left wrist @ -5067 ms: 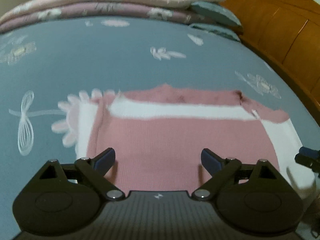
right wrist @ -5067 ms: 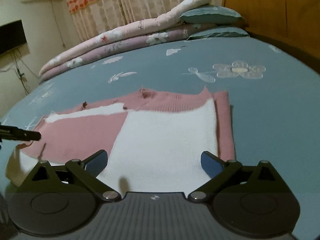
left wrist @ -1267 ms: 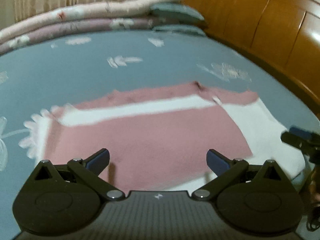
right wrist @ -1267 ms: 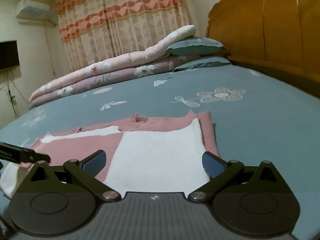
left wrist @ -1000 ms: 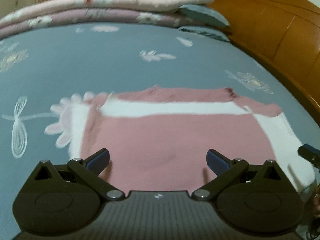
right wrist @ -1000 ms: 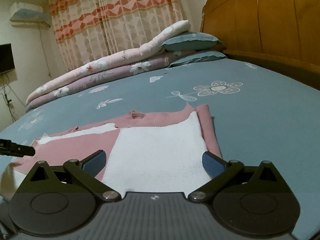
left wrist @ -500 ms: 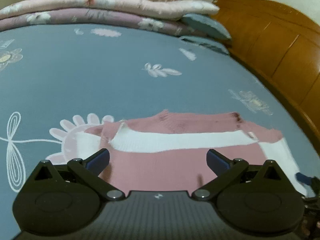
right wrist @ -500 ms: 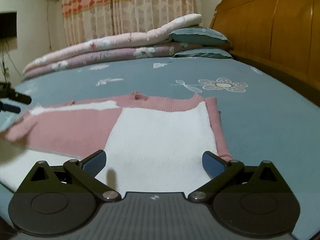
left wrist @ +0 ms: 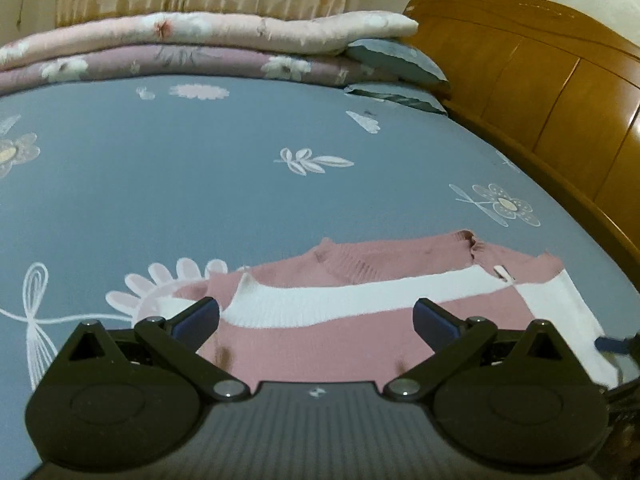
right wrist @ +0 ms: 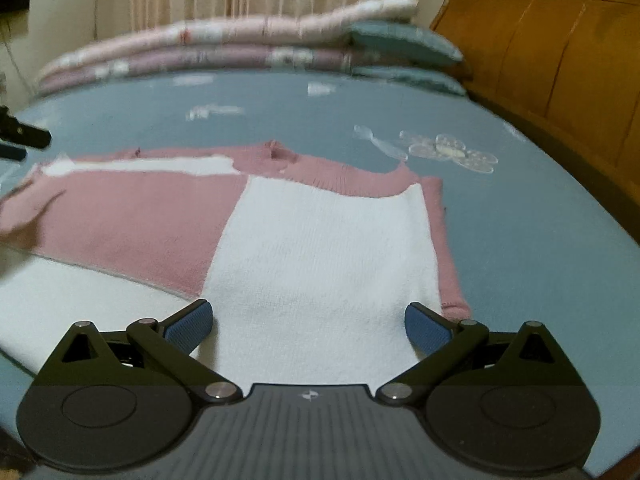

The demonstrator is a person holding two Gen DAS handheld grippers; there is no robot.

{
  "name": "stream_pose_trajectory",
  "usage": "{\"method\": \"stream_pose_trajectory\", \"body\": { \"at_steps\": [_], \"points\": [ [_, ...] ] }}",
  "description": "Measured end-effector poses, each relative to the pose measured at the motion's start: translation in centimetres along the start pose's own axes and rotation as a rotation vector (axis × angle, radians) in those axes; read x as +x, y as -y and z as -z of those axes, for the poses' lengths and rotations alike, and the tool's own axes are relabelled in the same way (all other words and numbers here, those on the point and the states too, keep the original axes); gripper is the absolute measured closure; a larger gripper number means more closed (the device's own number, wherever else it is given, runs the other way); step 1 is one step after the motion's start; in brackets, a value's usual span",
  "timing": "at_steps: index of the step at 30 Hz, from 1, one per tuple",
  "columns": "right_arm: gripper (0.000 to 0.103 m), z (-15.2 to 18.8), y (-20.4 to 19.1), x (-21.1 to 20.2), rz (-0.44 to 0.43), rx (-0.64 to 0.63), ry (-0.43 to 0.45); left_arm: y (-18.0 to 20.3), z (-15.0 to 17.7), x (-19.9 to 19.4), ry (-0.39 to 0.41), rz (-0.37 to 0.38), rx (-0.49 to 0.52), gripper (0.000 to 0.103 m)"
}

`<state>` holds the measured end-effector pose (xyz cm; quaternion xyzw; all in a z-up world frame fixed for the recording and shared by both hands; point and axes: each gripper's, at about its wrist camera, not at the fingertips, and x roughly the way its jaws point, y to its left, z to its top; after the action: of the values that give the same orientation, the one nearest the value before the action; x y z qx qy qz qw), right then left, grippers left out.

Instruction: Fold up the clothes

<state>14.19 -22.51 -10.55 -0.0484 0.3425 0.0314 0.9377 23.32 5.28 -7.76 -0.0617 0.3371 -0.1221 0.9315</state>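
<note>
A pink and white knitted sweater [left wrist: 360,320] lies flat on the blue bedsheet, folded over itself, neck away from me. In the right wrist view the sweater [right wrist: 312,240] shows a white panel in the middle and pink parts at left and along the right edge. My left gripper [left wrist: 316,316] is open and empty, low over the sweater's near pink part. My right gripper [right wrist: 308,324] is open and empty, over the white panel's near edge. The left gripper's tips [right wrist: 20,140] show at the far left of the right wrist view.
The blue flowered bedsheet [left wrist: 200,184] stretches all around the sweater. Folded quilts [left wrist: 180,52] and pillows [left wrist: 396,64] are stacked at the far end. A wooden headboard [left wrist: 560,100] runs along the right side. Curtains hang behind.
Both grippers stayed open and empty. The left view has pulled back and tilted up, showing less sweater. The right view swung slightly left, blurred; the sweater's left edge looks lifted.
</note>
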Motion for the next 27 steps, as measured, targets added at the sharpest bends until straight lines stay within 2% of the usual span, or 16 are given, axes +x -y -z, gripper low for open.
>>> {"method": "stream_pose_trajectory", "body": {
  "at_steps": [6,9,12,16,19,27],
  "points": [
    [0.000,-5.6,-5.2,-1.8,-0.129,-0.113,0.057,-0.1,0.1,0.1,-0.010,-0.035,0.027,0.001],
    [0.000,-6.9,-8.6,-0.9,-0.166,-0.195,0.058,-0.3,0.2,-0.3,-0.011,-0.045,0.037,0.001],
    [0.000,-6.5,-11.7,0.9,-0.186,-0.249,0.029,-0.8,0.3,-0.7,-0.007,-0.041,0.029,0.001],
    [0.000,-4.8,-14.0,3.2,-0.211,-0.256,-0.053,-1.5,0.3,-0.9,-0.004,-0.047,0.015,0.001],
    [0.000,-4.2,-13.9,3.6,-0.201,-0.213,-0.061,-1.7,0.2,-1.0,-0.001,-0.046,-0.003,0.001],
    [0.000,-3.4,-12.6,0.8,-0.208,-0.086,-0.050,-1.2,0.3,-1.4,0.006,-0.034,0.015,0.001]
  ]
}}
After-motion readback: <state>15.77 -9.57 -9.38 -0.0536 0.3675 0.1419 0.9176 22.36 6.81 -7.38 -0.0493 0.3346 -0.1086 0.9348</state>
